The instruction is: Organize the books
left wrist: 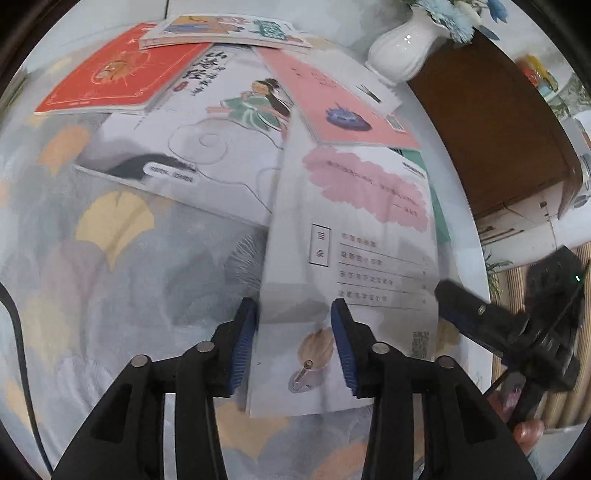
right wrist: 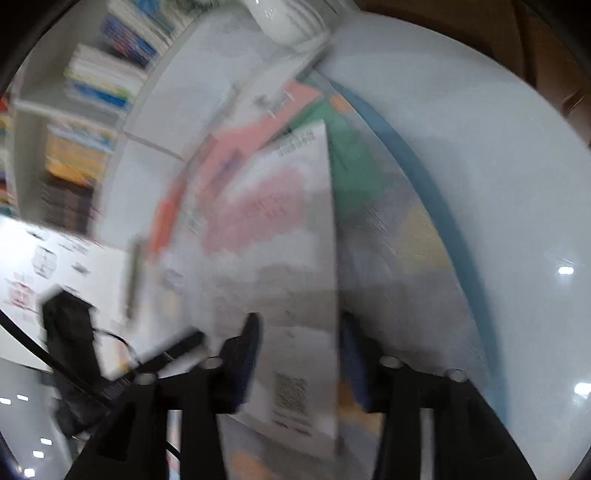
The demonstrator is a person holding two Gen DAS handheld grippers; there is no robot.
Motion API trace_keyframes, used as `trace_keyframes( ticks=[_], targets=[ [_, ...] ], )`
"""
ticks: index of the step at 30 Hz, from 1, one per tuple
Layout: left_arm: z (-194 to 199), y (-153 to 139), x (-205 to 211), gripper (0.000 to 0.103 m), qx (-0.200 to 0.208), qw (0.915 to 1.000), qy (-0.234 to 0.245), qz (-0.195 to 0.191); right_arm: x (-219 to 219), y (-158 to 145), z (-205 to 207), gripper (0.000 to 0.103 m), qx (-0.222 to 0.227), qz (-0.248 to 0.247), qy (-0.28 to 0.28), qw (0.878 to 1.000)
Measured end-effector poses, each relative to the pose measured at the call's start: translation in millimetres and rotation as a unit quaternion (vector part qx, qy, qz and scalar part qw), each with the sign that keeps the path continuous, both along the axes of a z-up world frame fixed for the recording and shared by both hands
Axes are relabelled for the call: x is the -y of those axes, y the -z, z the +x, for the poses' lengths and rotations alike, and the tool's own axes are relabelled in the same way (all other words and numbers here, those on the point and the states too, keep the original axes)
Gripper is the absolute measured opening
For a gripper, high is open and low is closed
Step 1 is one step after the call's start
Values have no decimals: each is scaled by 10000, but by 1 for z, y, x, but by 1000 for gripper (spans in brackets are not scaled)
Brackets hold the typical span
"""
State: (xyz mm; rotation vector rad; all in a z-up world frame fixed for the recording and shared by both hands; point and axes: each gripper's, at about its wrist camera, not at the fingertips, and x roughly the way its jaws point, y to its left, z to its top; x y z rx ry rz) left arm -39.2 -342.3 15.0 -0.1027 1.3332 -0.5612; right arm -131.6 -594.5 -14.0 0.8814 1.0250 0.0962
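Observation:
A white book with a pink cloud and a contents list [left wrist: 362, 229] lies nearest on the leaf-patterned cloth. Its near end lies between the pads of my left gripper [left wrist: 295, 341]; the jaws stand apart and do not press on it. Behind it lie a pink book [left wrist: 332, 99], a large white book with a green-robed figure [left wrist: 207, 147], a red book [left wrist: 118, 77] and a colourful one [left wrist: 221, 31]. In the blurred right wrist view the same white book [right wrist: 280, 229] runs between the spread jaws of my right gripper [right wrist: 301, 347]. One of the right gripper's fingers [left wrist: 461, 306] sits by the book's right edge.
A white vase [left wrist: 402, 48] with blue flowers stands at the table's far right edge, by a brown cabinet [left wrist: 498, 129]. A green book [left wrist: 439, 206] peeks out under the white one. A black cable [left wrist: 18, 332] hangs at the left. Shelves of books [right wrist: 99, 92] stand beyond the table.

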Motion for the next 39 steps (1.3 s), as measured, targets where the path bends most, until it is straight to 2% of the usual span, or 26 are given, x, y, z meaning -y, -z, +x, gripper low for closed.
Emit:
trace_keyframes(
  ticks=[3,9,12,14,15,18,20,23,26,28,30,31,33,36,39],
  targets=[
    [-11,-1,-4,39,-60,9999,45,-87,7,7,-9,54,25,444,48,9990],
    [-60,3,-9,39,-412,9981,376,-267,1,9,-54,54,-71,757,-223,9969],
    [-88,7,-11,39,-382,9977,410,-377,3,11,-86,54,36,1326,-295,9907],
    [-95,9,-17,39,-507,9966,297,-583,0,7,-99,54,252,1756,-389,9834],
    [-92,11,-17,39,-556,9960,246,-651,-1,2,-101,54,339,1809,-450,9819],
    [-89,14,-35,39,-862,9906,52,-1060,-17,-36,-95,54,791,1579,-893,9802],
    [-86,9,-51,39,-886,9873,-221,-1301,-37,-67,-83,54,1064,1381,-1317,9758],
    [-81,-12,-101,39,-494,9840,-903,-1451,-88,-113,-63,54,1405,760,-2129,9639],
    [-83,-34,-181,39,-48,9712,-1933,-1389,-144,-132,-44,55,1584,589,-2708,9477],
    [-84,-41,-217,39,235,9650,-2387,-1061,-179,-128,-36,55,1478,722,-3114,9359],
    [-96,-51,-247,39,492,9606,-2664,-625,-209,-120,-34,55,1315,620,-3416,9285],
    [-101,-54,-256,39,595,9615,-2654,-397,-221,-112,-37,55,1207,565,-3564,9248],
    [-109,-49,-261,48,572,9666,-2496,-126,-235,-96,-41,55,962,447,-3724,9220],
    [-113,-36,-243,51,443,9760,-2131,-62,-241,-62,-39,56,324,-288,-3465,9370],
    [-107,-22,-224,49,343,9827,-1817,58,-234,-32,-40,56,-259,-1185,-2911,9490]
  ],
)
